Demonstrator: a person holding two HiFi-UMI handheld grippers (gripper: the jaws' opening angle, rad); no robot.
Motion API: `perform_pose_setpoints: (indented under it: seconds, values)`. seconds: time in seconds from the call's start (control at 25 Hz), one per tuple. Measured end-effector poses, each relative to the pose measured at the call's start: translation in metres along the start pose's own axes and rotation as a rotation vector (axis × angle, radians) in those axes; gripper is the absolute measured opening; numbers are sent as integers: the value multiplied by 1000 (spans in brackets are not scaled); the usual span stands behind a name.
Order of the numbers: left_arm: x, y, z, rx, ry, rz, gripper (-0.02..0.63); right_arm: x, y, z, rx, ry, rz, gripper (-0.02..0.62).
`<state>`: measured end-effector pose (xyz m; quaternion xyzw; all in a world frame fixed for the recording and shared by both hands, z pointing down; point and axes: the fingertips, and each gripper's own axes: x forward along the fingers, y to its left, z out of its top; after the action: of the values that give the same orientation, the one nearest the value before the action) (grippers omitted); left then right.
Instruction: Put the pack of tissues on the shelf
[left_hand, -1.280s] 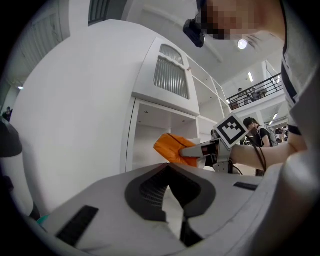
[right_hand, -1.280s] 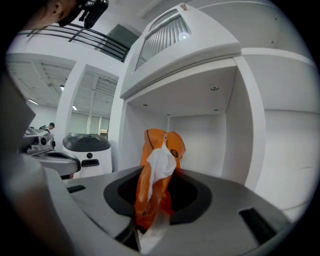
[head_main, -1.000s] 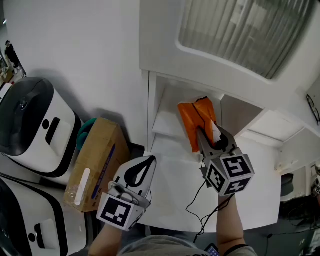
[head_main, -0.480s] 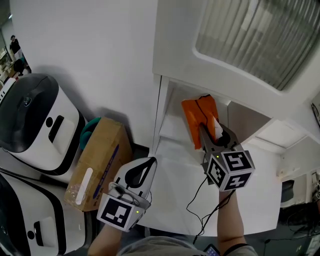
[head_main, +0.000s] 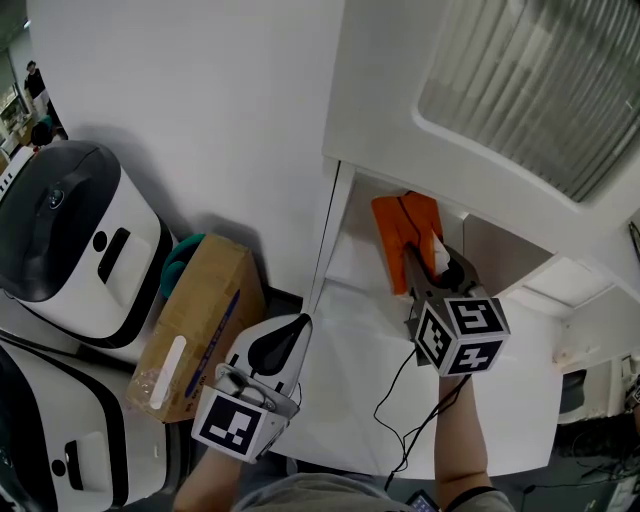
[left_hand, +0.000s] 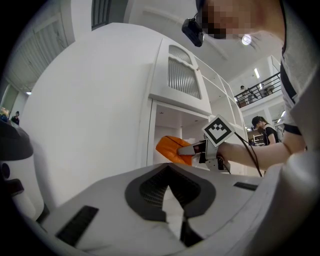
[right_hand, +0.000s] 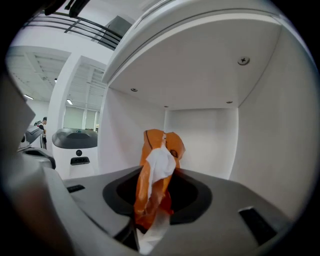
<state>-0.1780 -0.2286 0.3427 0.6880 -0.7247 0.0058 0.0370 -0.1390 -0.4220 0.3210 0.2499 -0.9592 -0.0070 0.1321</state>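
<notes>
Reaching into the open compartment of the white cabinet (head_main: 380, 110), the right gripper (head_main: 412, 262) has its fingers clamped on the crinkled orange plastic pack of tissues (head_main: 402, 222). That grip has just eased a touch wider, yet the pack stays pinched between them, with a white tissue poking from its end. The pack sits inside the mouth of the compartment, just past the front edge of the white shelf (head_main: 350, 268) and closer to its right-hand wall. Whether it touches the shelf board, I cannot tell. The gripper tilts slightly downward, and a thin black cable (head_main: 392, 402) trails from it. Lower left, the left gripper (head_main: 298, 324) hangs well clear of the cabinet, fingers together with nothing between them. Beside it on the floor are a brown cardboard box (head_main: 195, 330) and a white and dark grey machine (head_main: 70, 250).
</notes>
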Motion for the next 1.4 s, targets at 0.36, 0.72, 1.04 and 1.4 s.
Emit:
perform_pose_setpoints:
  seconds: [0.36,0.72,1.04,1.4]
  values:
    - [4,5,2,-2,-3,1,31,6,-6,5,11,-13,-27,205]
    - [3,5,1,-5,-6,1,31,-2,-10,20,29,-80,-43,222]
    - [-3,1,0,-1,-8,-5,31,-9,-1,14,53,-78,-8,214]
    - [-9,-10,3,-2,-24,-37,31,-31,7,18,68,-116,8,87]
